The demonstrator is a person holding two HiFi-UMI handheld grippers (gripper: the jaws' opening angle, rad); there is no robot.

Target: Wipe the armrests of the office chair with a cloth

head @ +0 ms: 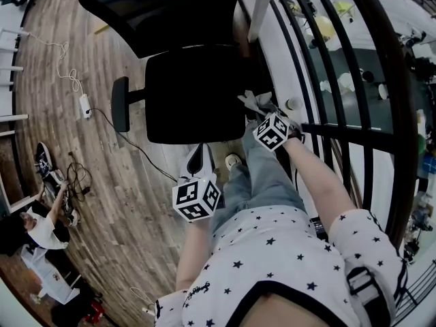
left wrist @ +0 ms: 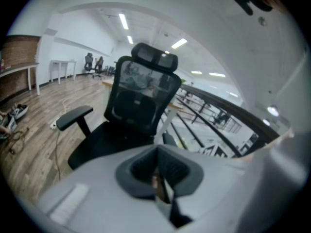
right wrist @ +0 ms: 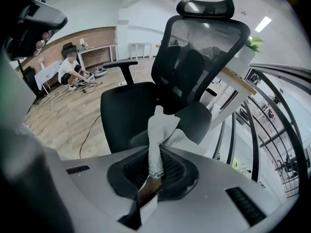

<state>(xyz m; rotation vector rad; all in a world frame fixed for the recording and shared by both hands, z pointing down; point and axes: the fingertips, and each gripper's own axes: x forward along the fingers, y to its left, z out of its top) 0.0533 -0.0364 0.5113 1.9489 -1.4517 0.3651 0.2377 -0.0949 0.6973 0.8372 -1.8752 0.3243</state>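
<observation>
At the lower left of the head view a person (head: 41,230) crouches on the wooden floor (head: 129,203). Above, near the left edge, lies a white power strip (head: 85,105) with its cable. The black office chair (head: 194,94) takes up the upper middle of the frame. One armrest (head: 120,104) sticks out to the left of the seat, with nothing on it.

Just below the seat, at the centre of the frame, the left gripper (left wrist: 158,178) is clear of the chair. Its jaws are pressed together with nothing between them.

Right of it, at the seat's right edge, the right gripper (right wrist: 155,173) has its jaws clamped on a pale, textured cloth (right wrist: 158,132). The cloth stands up out of the jaws in a bunched strip. In the right gripper view its upper end lies in front of the near armrest pad (right wrist: 197,118), though contact cannot be made out.

A dark railing (head: 394,114) curves down the right side of the head view.
</observation>
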